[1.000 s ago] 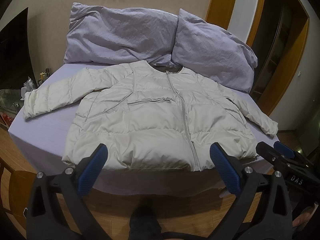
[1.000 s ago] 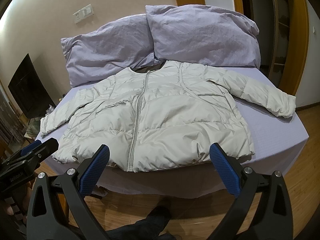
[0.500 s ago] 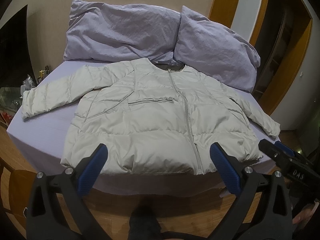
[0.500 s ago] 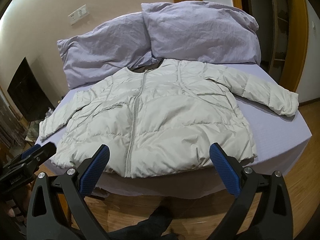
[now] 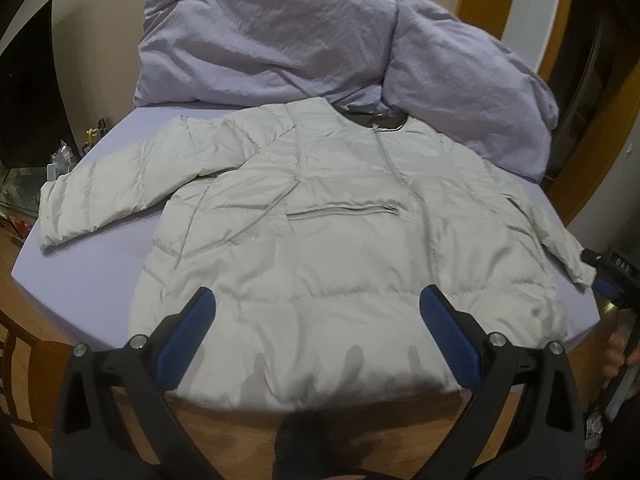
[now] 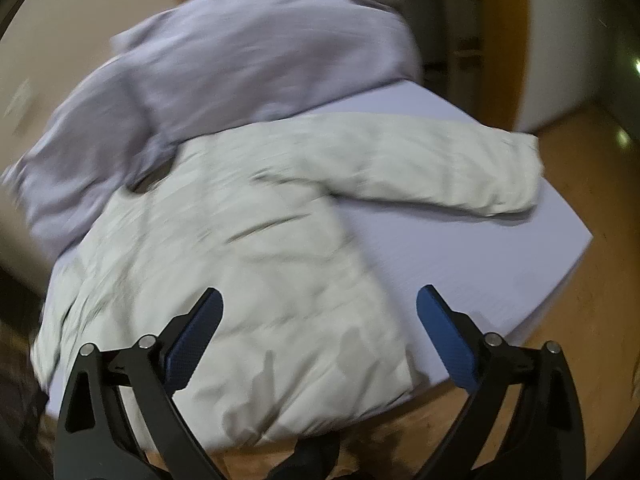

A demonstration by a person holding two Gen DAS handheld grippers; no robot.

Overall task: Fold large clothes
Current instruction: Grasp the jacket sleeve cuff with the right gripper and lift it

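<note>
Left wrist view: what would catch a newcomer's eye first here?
A pale puffer jacket lies spread flat, zipped, across a lilac bed, sleeves out to both sides. Two lilac pillows lean on the wall behind its collar. Near the lens, the left gripper hangs open over the hem; the right gripper shows at the right sleeve cuff.

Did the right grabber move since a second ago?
Yes. The right gripper swung rightward and closer: against the bed, the jacket slid left, its right sleeve now central.

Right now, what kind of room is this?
Most likely a bedroom: a bed with a lilac sheet, two matching pillows against the wall, and a pale puffer jacket spread flat for folding.
</note>
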